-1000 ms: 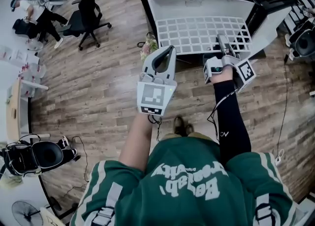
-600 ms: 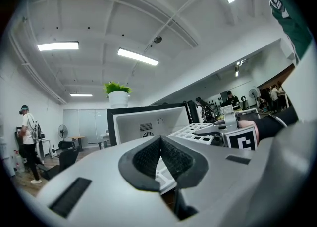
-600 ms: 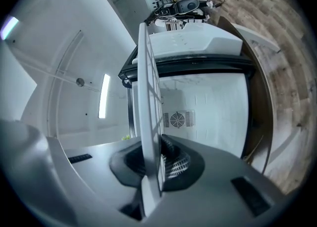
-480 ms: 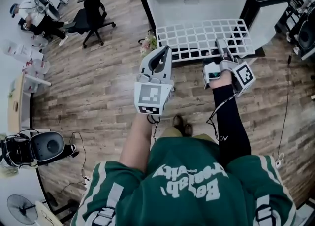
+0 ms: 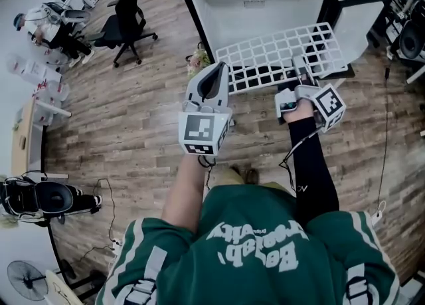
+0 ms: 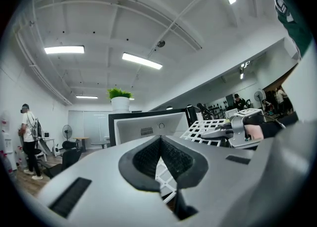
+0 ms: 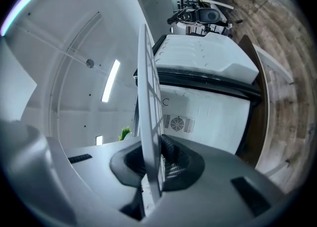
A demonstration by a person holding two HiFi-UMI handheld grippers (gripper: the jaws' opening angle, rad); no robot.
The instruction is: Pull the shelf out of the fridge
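A white wire shelf (image 5: pixel 279 54) sticks out of the open fridge (image 5: pixel 265 6), slanted, its front edge over the wood floor. My right gripper (image 5: pixel 302 70) is shut on that front edge near the right side. In the right gripper view the shelf (image 7: pixel 148 97) runs edge-on between the pads of the right gripper (image 7: pixel 153 164), with the fridge's white inside (image 7: pixel 208 114) behind. My left gripper (image 5: pixel 218 71) hangs just left of the shelf's front corner, shut and empty. In the left gripper view, past the left gripper (image 6: pixel 159 144), the shelf (image 6: pixel 205 128) shows.
The fridge door (image 5: pixel 364 26) stands open at the right. A small plant (image 5: pixel 197 62) sits by the fridge's left front corner. An office chair (image 5: pixel 125 21) and a seated person (image 5: pixel 50 21) are at the far left. Black gear (image 5: pixel 43 199) lies at lower left.
The shelf has slid farther out of the fridge and turned askew, drawn back by my right gripper. My left gripper has hardly moved.
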